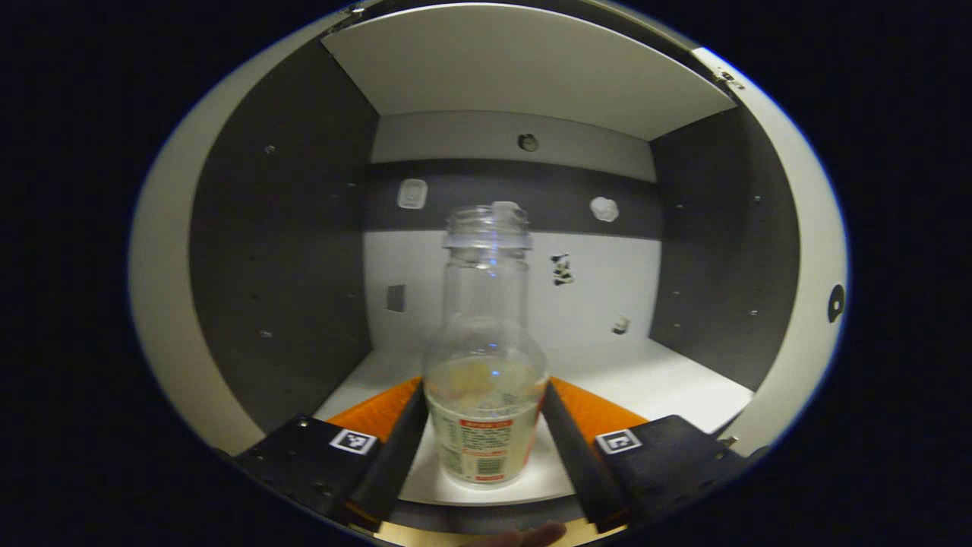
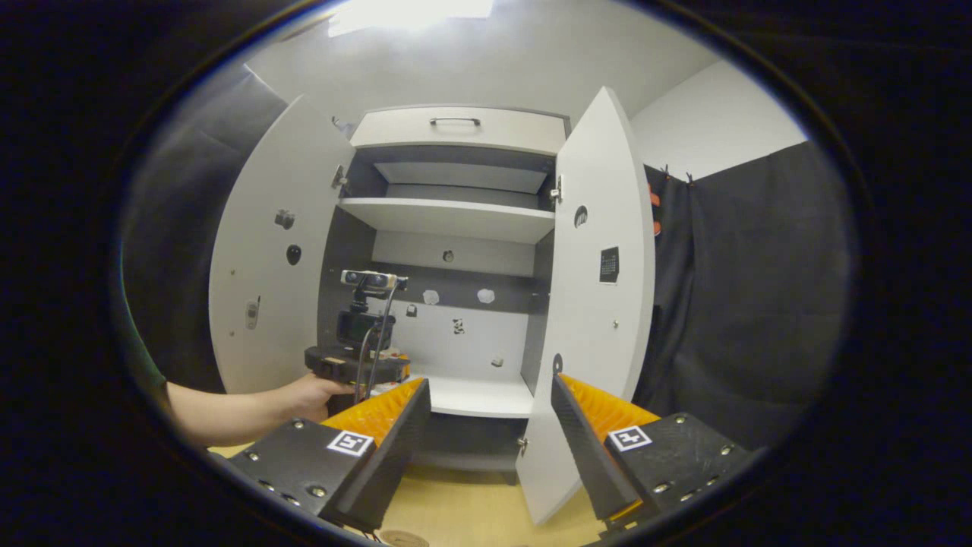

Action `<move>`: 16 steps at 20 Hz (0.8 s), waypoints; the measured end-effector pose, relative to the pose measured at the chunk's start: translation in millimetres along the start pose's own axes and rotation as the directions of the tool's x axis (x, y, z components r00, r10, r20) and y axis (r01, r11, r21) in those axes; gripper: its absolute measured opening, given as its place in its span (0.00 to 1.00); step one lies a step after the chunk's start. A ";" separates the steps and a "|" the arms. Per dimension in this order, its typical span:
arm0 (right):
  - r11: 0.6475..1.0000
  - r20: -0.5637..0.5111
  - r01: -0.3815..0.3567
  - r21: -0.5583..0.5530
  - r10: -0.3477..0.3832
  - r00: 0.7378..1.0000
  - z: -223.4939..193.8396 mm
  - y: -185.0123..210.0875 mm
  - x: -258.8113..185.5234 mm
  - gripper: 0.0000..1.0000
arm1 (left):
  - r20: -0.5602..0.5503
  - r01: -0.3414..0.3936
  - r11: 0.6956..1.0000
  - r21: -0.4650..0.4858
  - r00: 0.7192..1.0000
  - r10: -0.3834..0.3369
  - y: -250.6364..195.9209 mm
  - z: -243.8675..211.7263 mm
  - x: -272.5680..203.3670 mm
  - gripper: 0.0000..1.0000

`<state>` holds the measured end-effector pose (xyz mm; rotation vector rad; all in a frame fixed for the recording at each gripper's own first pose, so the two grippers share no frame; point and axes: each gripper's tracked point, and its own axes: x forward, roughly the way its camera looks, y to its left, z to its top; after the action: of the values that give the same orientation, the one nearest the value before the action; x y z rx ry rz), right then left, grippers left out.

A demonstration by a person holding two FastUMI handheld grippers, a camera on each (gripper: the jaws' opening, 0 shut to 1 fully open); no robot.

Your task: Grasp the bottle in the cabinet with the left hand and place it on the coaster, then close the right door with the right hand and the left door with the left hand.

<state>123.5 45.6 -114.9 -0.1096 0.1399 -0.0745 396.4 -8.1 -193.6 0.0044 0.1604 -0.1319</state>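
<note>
The bottle (image 1: 484, 357), clear and uncapped, is seen upright at the centre of the left gripper view, on the white cabinet shelf (image 1: 668, 387). It is flanked by the 2 fingers of the left tool (image 1: 483, 433), which appear pressed against its lower sides. In the right gripper view, the right tool (image 2: 490, 433) is held released at the bottom of the frame, with both cabinet doors, left door (image 2: 262, 266) and right door (image 2: 600, 304), swung wide.

The left gripper view looks close into the cabinet (image 1: 524, 68), facing its back wall. The right gripper view stands farther back, facing the same cabinet (image 2: 456, 220) front-on.
</note>
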 end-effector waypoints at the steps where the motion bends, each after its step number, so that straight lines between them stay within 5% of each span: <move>1: 1.000 -0.004 0.006 -0.001 -0.006 1.000 -2.7 -6.4 -6.4 0.93 | 0.014 -0.004 1.000 -0.009 1.000 0.004 3.2 0.5 4.6 0.81; 6: 1.000 -0.009 0.017 0.025 -0.016 1.000 -7.5 -21.3 -20.2 0.94 | 0.029 -0.026 0.997 0.077 0.999 0.024 1.0 0.2 -41.8 0.80; 16: 0.995 0.031 -0.051 0.091 0.048 0.998 -1.2 -27.3 -66.3 0.97 | 0.045 0.136 0.987 0.088 0.989 -0.140 -68.0 -54.5 -187.1 0.80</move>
<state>56.1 23.8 -104.0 -0.0157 0.1107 -0.0299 195.7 -50.3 -217.2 0.0750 0.1042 -0.2771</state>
